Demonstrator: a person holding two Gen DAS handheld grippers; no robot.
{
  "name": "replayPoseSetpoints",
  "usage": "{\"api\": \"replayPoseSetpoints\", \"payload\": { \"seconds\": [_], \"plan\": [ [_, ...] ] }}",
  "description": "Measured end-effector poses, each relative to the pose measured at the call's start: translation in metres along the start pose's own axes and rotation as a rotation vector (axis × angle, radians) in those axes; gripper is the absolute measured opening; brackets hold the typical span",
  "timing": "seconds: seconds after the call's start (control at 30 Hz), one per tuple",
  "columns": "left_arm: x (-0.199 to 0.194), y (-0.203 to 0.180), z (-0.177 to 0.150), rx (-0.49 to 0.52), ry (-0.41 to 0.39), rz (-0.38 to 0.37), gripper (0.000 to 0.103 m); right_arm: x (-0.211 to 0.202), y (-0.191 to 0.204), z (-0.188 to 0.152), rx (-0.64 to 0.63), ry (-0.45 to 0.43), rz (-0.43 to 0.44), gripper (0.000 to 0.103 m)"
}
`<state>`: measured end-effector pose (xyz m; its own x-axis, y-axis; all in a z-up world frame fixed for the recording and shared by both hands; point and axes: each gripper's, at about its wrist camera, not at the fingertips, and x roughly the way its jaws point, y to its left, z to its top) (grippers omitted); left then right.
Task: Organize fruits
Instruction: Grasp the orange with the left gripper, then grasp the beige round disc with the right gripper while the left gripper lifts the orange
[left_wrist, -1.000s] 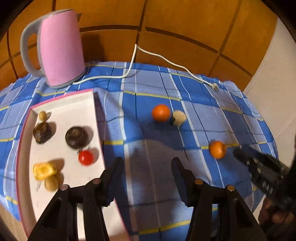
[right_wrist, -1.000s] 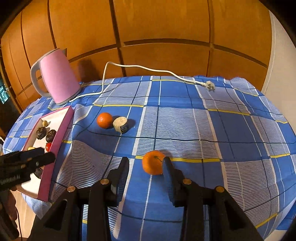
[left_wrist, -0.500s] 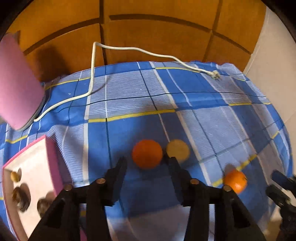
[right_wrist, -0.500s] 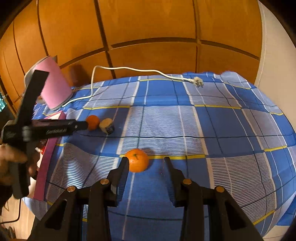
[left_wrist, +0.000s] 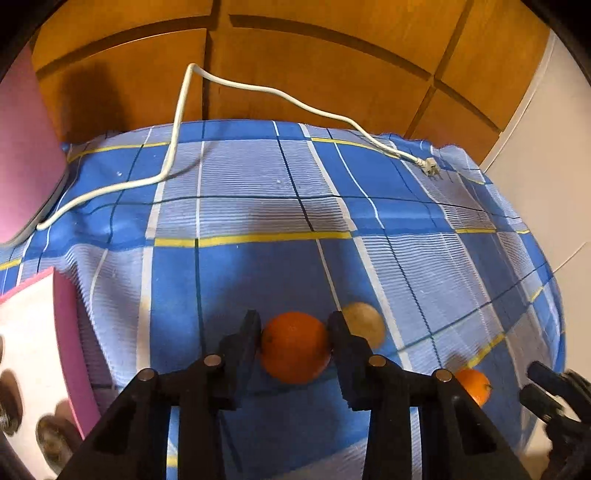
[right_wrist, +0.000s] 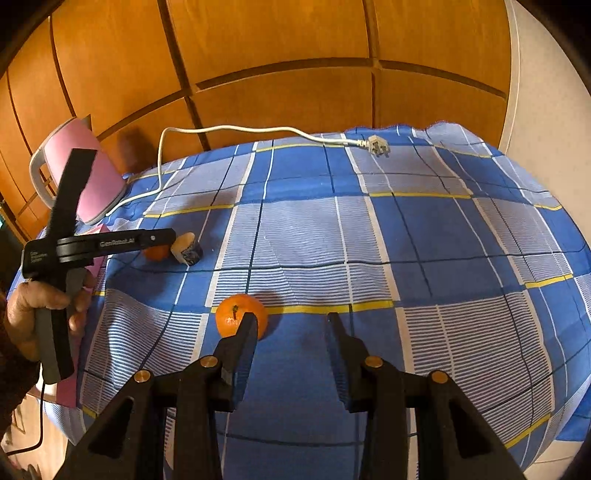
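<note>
Left tool (left_wrist: 294, 326) clamping orange (left_wrist: 295, 347); pale fruit (left_wrist: 364, 323) at 2 o'clock risking nudge. Right tool (right_wrist: 291, 325) gaping, idle.

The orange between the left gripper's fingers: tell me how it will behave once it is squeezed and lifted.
The orange is round and smooth-skinned, so it will probably roll or squirt sideways if the left gripper closes off-centre. It looks firm enough for a gentle pinch. Any shove would likely knock it into the pale fruit just beyond the right finger.
</note>
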<state>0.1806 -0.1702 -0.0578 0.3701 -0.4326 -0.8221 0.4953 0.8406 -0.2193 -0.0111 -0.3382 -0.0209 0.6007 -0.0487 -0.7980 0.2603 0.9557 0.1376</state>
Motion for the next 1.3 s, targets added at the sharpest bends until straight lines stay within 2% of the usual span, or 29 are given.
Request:
{"api": "replayPoseSetpoints", "payload": {
  "seconds": [0.1, 0.3, 0.47, 0.67, 0.7, 0.8, 1.0, 1.03, 1.07, 1.3],
  "plan": [
    [-0.02, -0.005, -0.011, 0.029, -0.032, 0.01, 0.038, 0.0, 0.001, -0.001, -0.004, 0.0, -0.005, 0.038],
    [-0.066, -0.008, -0.043, 0.009, -0.087, -0.01, 0.038, -0.001, 0.007, 0.003, -0.022, -0.007, 0.01, 0.038],
    [-0.091, -0.016, -0.073, 0.016, -0.105, 0.005, 0.038, 0.007, 0.024, 0.017, -0.072, 0.009, 0.108, 0.038],
    [-0.108, -0.016, -0.1, -0.021, -0.102, -0.003, 0.038, 0.043, 0.065, 0.047, -0.179, 0.07, 0.218, 0.038],
    [-0.11, -0.016, -0.103, -0.027, -0.104, -0.007, 0.038, 0.053, 0.072, 0.052, -0.193, 0.086, 0.223, 0.042],
    [-0.117, -0.016, -0.112, -0.029, -0.111, -0.001, 0.038, 0.084, 0.095, 0.062, -0.242, 0.134, 0.207, 0.051],
    [-0.13, -0.018, -0.126, -0.032, -0.131, -0.005, 0.038, 0.123, 0.116, 0.068, -0.291, 0.186, 0.123, 0.051],
    [-0.132, -0.019, -0.128, -0.031, -0.134, -0.007, 0.038, 0.125, 0.115, 0.068, -0.296, 0.19, 0.125, 0.048],
    [-0.134, -0.019, -0.13, -0.034, -0.14, -0.008, 0.038, 0.126, 0.117, 0.067, -0.306, 0.187, 0.119, 0.034],
    [-0.147, -0.021, -0.143, -0.014, -0.18, -0.009, 0.038, 0.122, 0.125, 0.056, -0.361, 0.145, 0.065, 0.033]
  ]
}}
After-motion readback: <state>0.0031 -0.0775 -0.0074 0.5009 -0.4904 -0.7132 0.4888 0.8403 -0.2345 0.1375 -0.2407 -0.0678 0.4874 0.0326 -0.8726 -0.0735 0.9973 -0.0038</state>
